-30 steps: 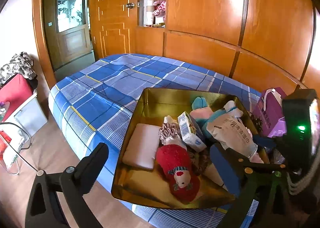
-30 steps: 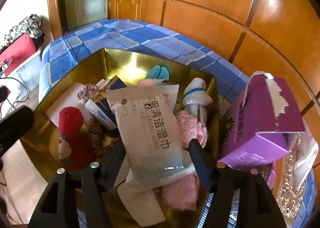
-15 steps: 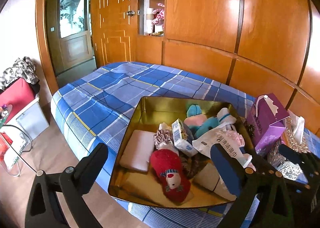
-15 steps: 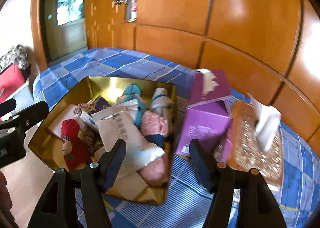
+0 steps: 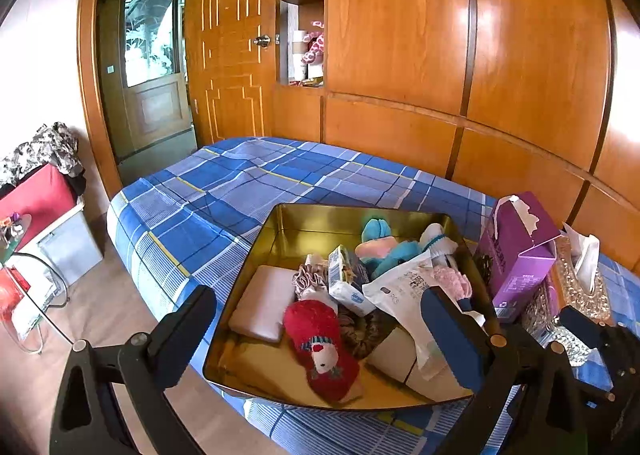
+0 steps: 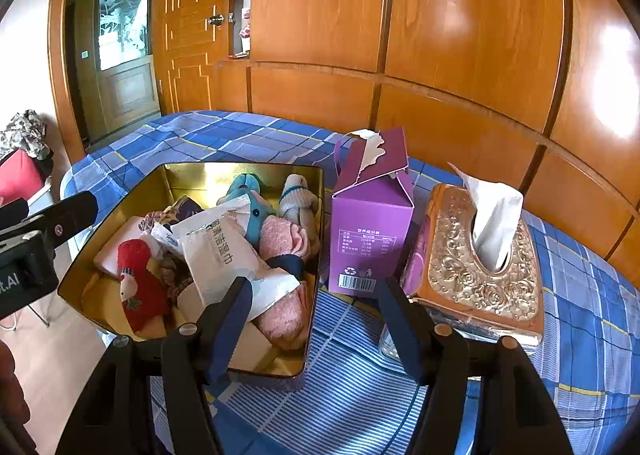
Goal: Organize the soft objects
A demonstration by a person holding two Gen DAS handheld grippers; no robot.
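A gold tin tray (image 5: pixel 304 219) (image 6: pixel 100 255) sits on the blue plaid bed and holds soft things: a red sock with a snowman face (image 5: pixel 324 351) (image 6: pixel 138 287), a white wet-wipes pack (image 5: pixel 404 291) (image 6: pixel 224 251), a pink pad (image 5: pixel 264 303), a blue plush (image 6: pixel 250 199), pink fluffy socks (image 6: pixel 284 239) and scrunchies. My left gripper (image 5: pixel 324 339) is open and empty, above the tray's near edge. My right gripper (image 6: pixel 316 323) is open and empty, above the bed at the tray's right front corner.
A purple carton (image 6: pixel 370 215) (image 5: pixel 516 255) stands right of the tray. A gold tissue box (image 6: pixel 480 267) lies further right. Wooden wall panels stand behind the bed. A red bag (image 5: pixel 36 195) and a white box (image 5: pixel 68 247) are on the floor at left.
Both grippers have pulled back and up from the tray. The right gripper came off the wipes pack, which stays in the tray, and swung right so the tissue box shows.
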